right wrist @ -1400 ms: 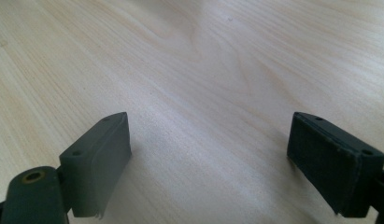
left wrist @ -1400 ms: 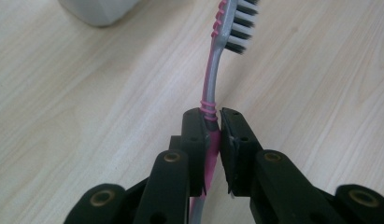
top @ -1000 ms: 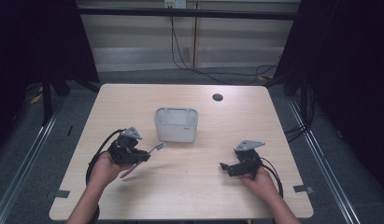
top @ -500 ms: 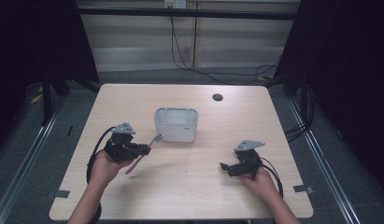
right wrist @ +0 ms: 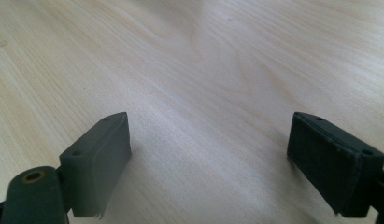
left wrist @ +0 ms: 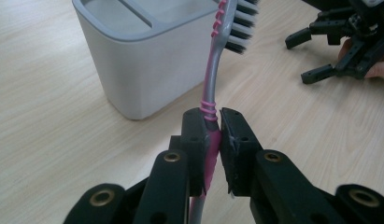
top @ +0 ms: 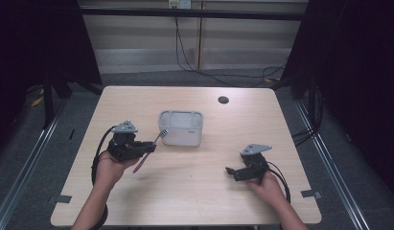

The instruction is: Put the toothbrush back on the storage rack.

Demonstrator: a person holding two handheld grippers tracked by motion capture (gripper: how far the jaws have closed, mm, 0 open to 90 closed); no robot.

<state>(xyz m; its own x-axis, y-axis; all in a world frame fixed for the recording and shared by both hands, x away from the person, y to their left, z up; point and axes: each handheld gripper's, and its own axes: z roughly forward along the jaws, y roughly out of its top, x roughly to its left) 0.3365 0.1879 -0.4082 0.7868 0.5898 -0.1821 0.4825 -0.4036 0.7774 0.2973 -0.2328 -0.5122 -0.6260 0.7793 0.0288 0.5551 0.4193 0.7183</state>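
A pink and grey toothbrush [left wrist: 213, 84] with dark and white bristles is clamped by its handle in my left gripper [left wrist: 212, 140], which is shut on it. In the high view the left gripper [top: 149, 147] holds the toothbrush [top: 156, 140] slanted, its head up beside the left wall of a grey rectangular holder [top: 181, 128]. The holder [left wrist: 143, 60] stands just beyond the brush head in the left gripper view. My right gripper [top: 231, 172] rests low over the table at the right, jaws wide apart with nothing between them [right wrist: 208, 163].
The light wooden table [top: 185, 191] has a dark round hole [top: 223, 99] near its far edge. Black cables trail from both grippers. In the left gripper view the right gripper [left wrist: 344, 42] is seen at the upper right. Dark floor and rails surround the table.
The left hand has lifted and turned the toothbrush, so its head has moved up and to the right, closer to the holder. The right hand has stayed put.
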